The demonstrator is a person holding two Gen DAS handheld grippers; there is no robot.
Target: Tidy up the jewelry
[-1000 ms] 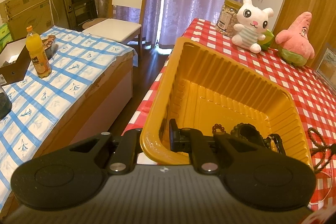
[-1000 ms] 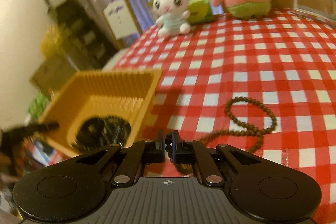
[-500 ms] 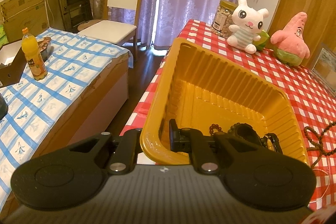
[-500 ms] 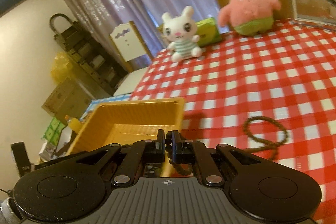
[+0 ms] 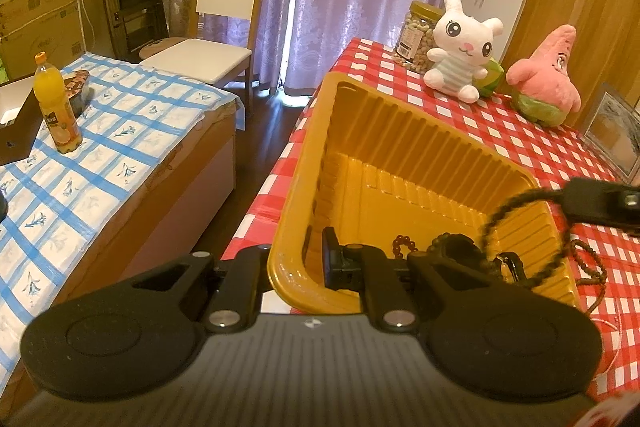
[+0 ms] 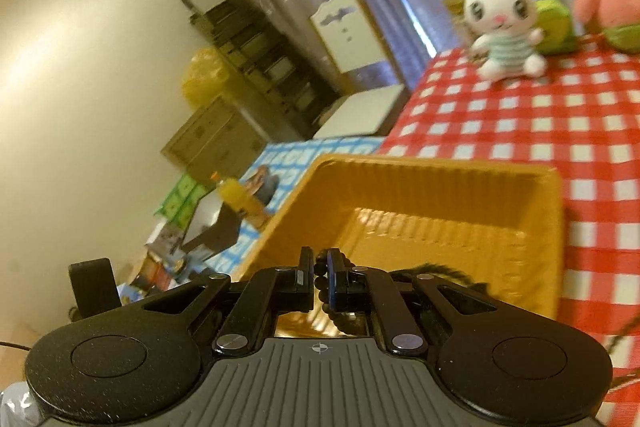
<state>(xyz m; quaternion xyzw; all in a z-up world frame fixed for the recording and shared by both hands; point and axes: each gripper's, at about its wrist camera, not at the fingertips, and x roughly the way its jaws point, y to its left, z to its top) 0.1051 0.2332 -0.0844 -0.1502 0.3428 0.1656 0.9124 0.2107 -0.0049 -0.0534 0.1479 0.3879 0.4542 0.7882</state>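
**Ana:** Swinging in from the checked cloth, the right claw [image 6: 320, 281] has carried a dark bead bracelet [image 5: 520, 227] off the desk [image 5: 520, 131] and now hangs it over the yellow tray [image 5: 400, 131], where a second ago the loop lay flat on the cloth.

**Ben:** And it's clamped tight — you can see beads pinched between the pads in the right wrist view. What about the other side?

**Ana:** Left claw [image 5: 296, 263] hasn't budged: closed on the tray's near rim, one finger outside the wall, one inside, steadying it.

**Ben:** So where does the tidy-up stand?

**Ana:** Well underway, I'd say. A small reddish bead loop [image 5: 405, 246] and a dark bundle [image 5: 456, 247] already sit on the tray floor. This bracelet isn't released yet, and another brown bead strand [image 5: 588, 267] lies on the cloth just beyond the tray's right wall.

**Ben:** One drop pending, at least one fetch left.
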